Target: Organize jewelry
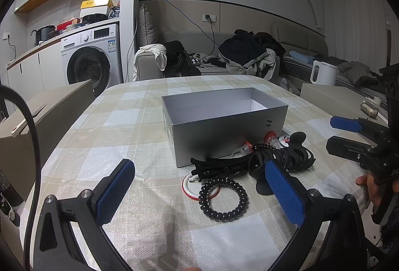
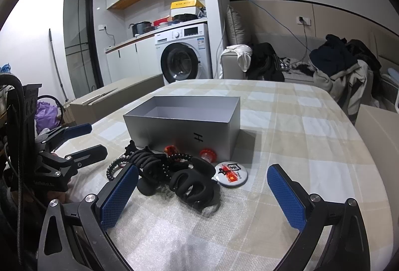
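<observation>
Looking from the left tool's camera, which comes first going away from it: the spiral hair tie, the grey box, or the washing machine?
From the left tool:
1. Spiral hair tie, on the tablecloth just ahead, between the fingers.
2. Grey box, open, mid-table behind the pile of hair accessories.
3. Washing machine, beyond the table's far edge, to the left.

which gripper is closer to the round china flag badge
Right. The right gripper is open just short of the china flag badge, which lies toward its right finger. The left gripper sits across the pile of hair ties.
</observation>
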`<state>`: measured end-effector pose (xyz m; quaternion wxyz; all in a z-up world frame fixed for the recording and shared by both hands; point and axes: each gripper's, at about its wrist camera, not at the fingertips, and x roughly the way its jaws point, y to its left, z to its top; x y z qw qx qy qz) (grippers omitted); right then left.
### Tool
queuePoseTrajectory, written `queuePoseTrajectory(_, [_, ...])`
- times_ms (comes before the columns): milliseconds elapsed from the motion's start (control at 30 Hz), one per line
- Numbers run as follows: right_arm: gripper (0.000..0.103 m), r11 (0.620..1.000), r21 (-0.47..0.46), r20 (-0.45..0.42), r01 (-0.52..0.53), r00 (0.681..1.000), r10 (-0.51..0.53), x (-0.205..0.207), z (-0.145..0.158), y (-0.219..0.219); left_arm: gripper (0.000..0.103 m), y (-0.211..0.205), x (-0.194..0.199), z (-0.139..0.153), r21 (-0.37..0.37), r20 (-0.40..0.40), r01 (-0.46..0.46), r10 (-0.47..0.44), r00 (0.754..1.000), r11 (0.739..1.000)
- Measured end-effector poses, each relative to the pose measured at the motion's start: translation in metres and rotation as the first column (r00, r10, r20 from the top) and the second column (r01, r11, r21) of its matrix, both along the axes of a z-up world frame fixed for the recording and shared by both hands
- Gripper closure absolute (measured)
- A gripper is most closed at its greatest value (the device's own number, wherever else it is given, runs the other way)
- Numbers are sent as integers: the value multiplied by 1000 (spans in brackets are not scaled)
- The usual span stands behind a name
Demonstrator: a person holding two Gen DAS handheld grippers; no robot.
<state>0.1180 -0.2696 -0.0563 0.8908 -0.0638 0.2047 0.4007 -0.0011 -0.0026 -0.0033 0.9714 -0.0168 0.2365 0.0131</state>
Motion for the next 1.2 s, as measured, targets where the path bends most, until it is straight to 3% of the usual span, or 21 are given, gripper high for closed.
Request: queuePoseTrajectory(1200, [0, 1000, -1, -3, 3, 1000, -3, 0, 0, 0, 1, -4, 2, 2, 8, -3, 8, -8, 1000, 1000])
